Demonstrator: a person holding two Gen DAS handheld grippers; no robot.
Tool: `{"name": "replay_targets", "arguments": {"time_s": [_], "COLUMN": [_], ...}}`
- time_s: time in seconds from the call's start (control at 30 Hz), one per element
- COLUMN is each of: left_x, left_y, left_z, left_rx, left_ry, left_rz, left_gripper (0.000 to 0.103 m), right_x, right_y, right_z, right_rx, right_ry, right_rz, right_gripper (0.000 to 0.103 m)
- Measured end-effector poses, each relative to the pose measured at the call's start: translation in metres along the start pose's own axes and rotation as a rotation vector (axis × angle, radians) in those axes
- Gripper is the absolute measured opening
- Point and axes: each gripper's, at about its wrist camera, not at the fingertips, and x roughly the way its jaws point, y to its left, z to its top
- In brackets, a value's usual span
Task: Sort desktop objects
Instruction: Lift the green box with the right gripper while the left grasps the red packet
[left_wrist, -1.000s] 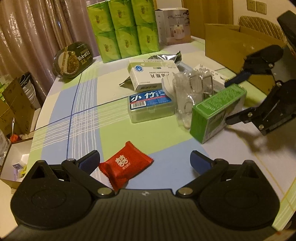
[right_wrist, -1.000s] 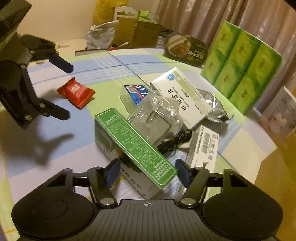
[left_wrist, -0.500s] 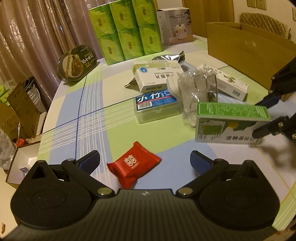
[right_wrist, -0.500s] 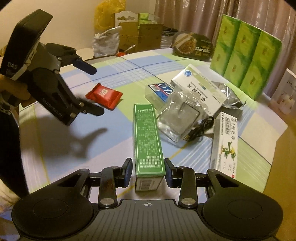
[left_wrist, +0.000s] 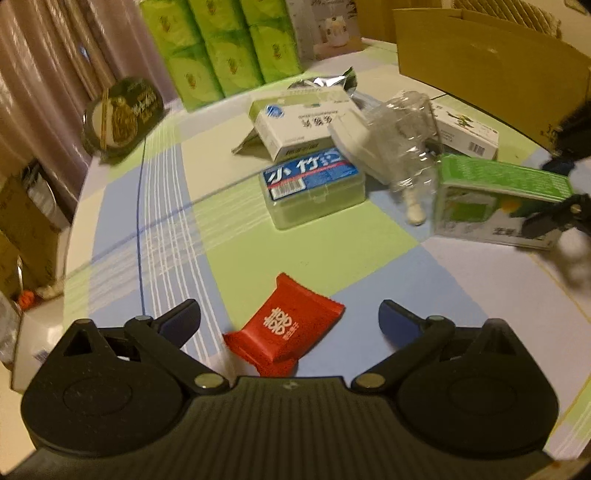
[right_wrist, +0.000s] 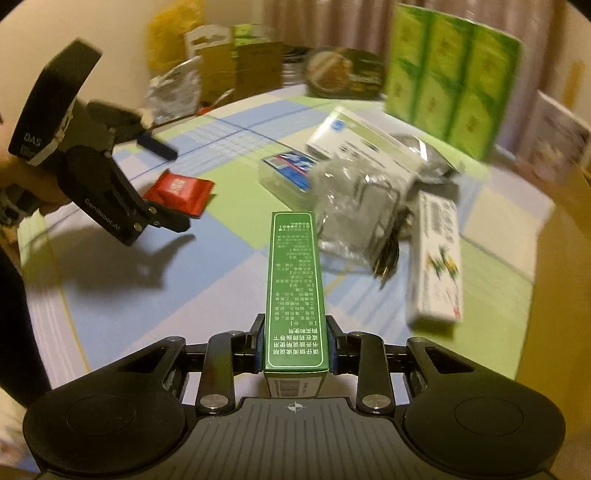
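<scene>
Right wrist view shows the right gripper closing its fingers on the green box, while the left gripper, fingers wide but narrowing, straddles the red packet on the surface.

"小竹": blue-lidded box | "DAS": left tongs

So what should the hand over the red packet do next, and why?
Probably lower the left gripper a little and finish closing. Its jaws are closing but stand wide either side of the red packet, not yet touching it. The right gripper is already closing on the green box, so it's busy.
</scene>
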Motion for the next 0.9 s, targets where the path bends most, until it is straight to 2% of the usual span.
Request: {"name": "replay_targets", "arguments": {"time_s": [0.03, 0.17, 0.23, 0.33, 0.47, 0.53, 0.57, 0.6, 0.63, 0.7, 0.77, 0.9], "left_x": [0.002, 0.003, 0.000, -0.009, -0.022, -0.024, -0.024, -0.024, -0.024, -0.023, -0.022, -0.012], "left_y": [0.003, 0.003, -0.001, -0.014, -0.042, -0.055, -0.060, -0.061, -0.062, -0.058, -0.050, -0.038], "left_z": [0.000, -0.001, -0.001, -0.003, -0.007, -0.008, -0.009, -0.008, -0.008, -0.005, -0.001, 0.008], "left_rx": [-0.009, -0.038, -0.045, -0.038, -0.018, 0.001, 0.006, 0.002, -0.014, -0.079, -0.159, -0.275], "left_ry": [0.014, 0.036, 0.041, 0.051, 0.038, 0.029, 0.020, 0.017, 0.014, -0.006, -0.018, -0.020], "left_rz": [-0.015, -0.046, -0.060, -0.089, -0.150, -0.139, -0.121, -0.104, -0.088, -0.072, -0.070, -0.043], "left_gripper": [0.088, 0.075, 0.060, 0.042, 0.042, 0.043, 0.046, 0.057, 0.069, 0.076, 0.078, 0.078], "right_x": [-0.003, -0.015, -0.023, -0.033, -0.042, -0.045, -0.046, -0.047, -0.046, -0.045, -0.042, -0.035], "right_y": [-0.001, -0.002, -0.002, -0.002, -0.002, -0.001, 0.000, 0.001, 0.001, 0.002, 0.004, 0.005], "right_z": [-0.003, -0.012, -0.017, -0.022, -0.032, -0.035, -0.035, -0.036, -0.036, -0.036, -0.036, -0.037], "right_rx": [0.021, 0.089, 0.114, 0.150, 0.187, 0.192, 0.191, 0.191, 0.193, 0.201, 0.200, 0.199], "right_ry": [-0.001, -0.006, -0.009, -0.017, -0.027, -0.039, -0.046, -0.052, -0.056, -0.061, -0.063, -0.062], "right_rz": [-0.007, -0.043, -0.062, -0.090, -0.108, -0.114, -0.120, -0.124, -0.126, -0.128, -0.133, -0.145], "right_gripper": [0.027, 0.027, 0.027, 0.027, 0.028, 0.028, 0.028, 0.028, 0.029, 0.030, 0.034, 0.050]}}
